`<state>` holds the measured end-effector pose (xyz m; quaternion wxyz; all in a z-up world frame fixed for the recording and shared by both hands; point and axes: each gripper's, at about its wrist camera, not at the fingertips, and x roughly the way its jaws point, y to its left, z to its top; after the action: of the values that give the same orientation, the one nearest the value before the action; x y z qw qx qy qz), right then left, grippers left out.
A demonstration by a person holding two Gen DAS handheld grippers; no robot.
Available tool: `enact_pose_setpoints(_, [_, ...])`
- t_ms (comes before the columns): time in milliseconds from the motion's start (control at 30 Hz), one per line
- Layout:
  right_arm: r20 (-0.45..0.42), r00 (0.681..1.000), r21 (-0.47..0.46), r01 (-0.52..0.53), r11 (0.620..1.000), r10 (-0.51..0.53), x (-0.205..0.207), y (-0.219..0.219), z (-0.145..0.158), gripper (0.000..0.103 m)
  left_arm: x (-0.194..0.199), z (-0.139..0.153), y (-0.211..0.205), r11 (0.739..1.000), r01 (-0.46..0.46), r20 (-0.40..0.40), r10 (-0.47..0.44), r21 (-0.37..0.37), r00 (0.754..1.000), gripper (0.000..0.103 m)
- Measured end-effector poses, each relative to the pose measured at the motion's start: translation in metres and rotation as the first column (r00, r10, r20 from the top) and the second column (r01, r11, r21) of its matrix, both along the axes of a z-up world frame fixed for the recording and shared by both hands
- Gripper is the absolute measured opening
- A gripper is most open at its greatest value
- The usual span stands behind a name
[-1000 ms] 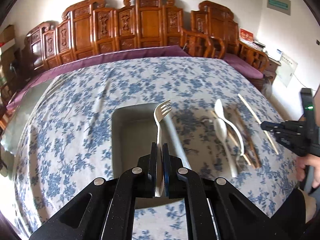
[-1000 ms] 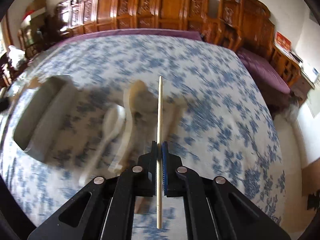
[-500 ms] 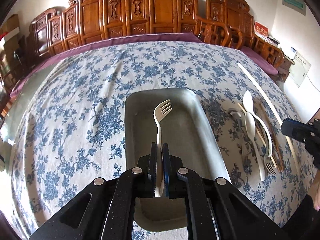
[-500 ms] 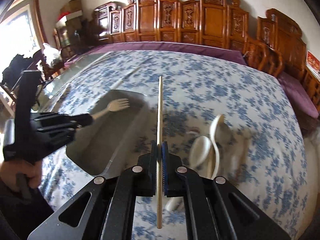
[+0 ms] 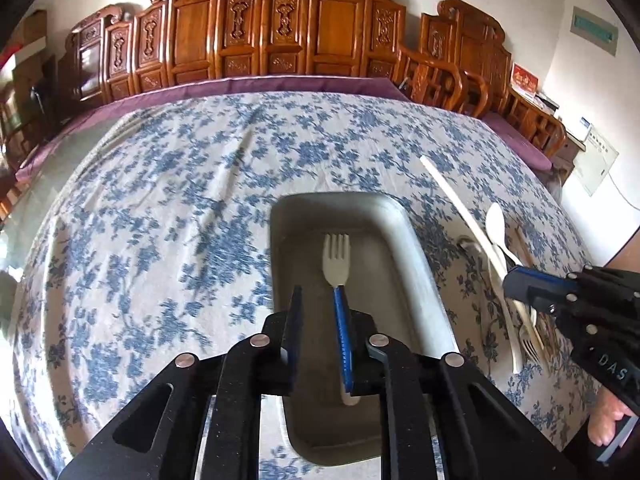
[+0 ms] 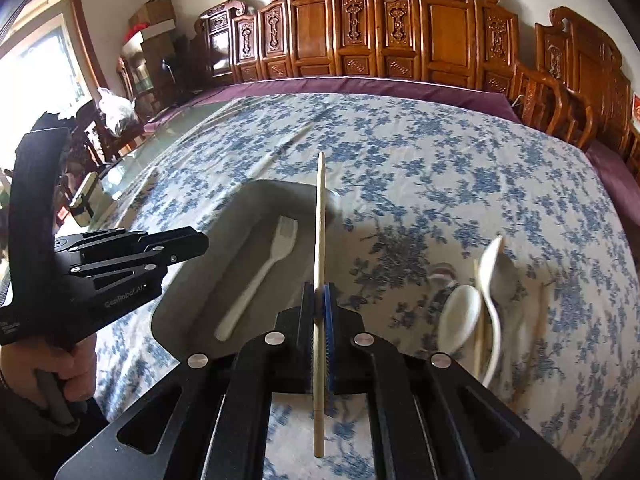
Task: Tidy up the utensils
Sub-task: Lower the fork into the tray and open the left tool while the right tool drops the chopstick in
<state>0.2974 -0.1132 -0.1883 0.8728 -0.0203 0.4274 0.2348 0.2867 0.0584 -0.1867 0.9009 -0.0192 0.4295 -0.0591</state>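
My left tool (image 5: 320,312) gapes over the fork (image 6: 260,276) lying in the tray (image 6: 192,280); my right tool (image 6: 319,300) pinches a chopstick (image 6: 320,240); spoons (image 6: 476,300) wait at three o'clock.

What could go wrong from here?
1. The right gripper pinches the chopstick near one end; the long free end could swing or slip.
2. The open left gripper hangs just over the fork in the tray; the incoming chopstick may hit it.
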Motion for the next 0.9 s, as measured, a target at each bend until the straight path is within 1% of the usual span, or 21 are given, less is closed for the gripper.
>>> enact_pose_setpoints(167, [-0.007, 1.0, 0.028, -0.029, 0.999, 0.03, 0.004, 0.025, -0.004, 0.006, 0.0, 0.006, 0.019, 1.0, -0.031, 0.012, 0.031, -0.003, 0.999, 0.015])
enact_pose_setpoints(267, [-0.014, 0.999, 0.037, -0.041, 0.998, 0.042, 0.007, 0.04, -0.008, 0.006, -0.001, 0.01, 0.031, 0.998, -0.054, 0.021, 0.054, -0.014, 0.998, 0.021])
enact_pose_setpoints(433, [-0.045, 0.998, 0.053, -0.034, 0.998, 0.037, 0.019, 0.059, -0.023, 0.006, -0.002, 0.014, 0.046, 0.996, -0.085, 0.029, 0.085, -0.021, 0.996, 0.021])
enact_pose_setpoints(600, [-0.074, 0.997, 0.049, -0.018, 0.999, 0.022, 0.027, 0.066, -0.04, 0.006, -0.002, 0.016, 0.053, 0.995, -0.097, 0.03, 0.098, -0.032, 0.995, 0.021])
enact_pose_setpoints(767, [-0.097, 0.995, 0.052, -0.014, 0.999, 0.019, 0.03, 0.066, -0.053, 0.007, -0.003, 0.017, 0.049, 0.996, -0.083, 0.033, 0.084, -0.031, 0.996, 0.021])
enact_pose_setpoints(900, [-0.093, 0.995, 0.059, -0.02, 0.998, 0.026, 0.027, 0.06, -0.052, 0.008, -0.006, 0.018, 0.043, 0.997, -0.069, 0.034, 0.07, -0.028, 0.997, 0.021])
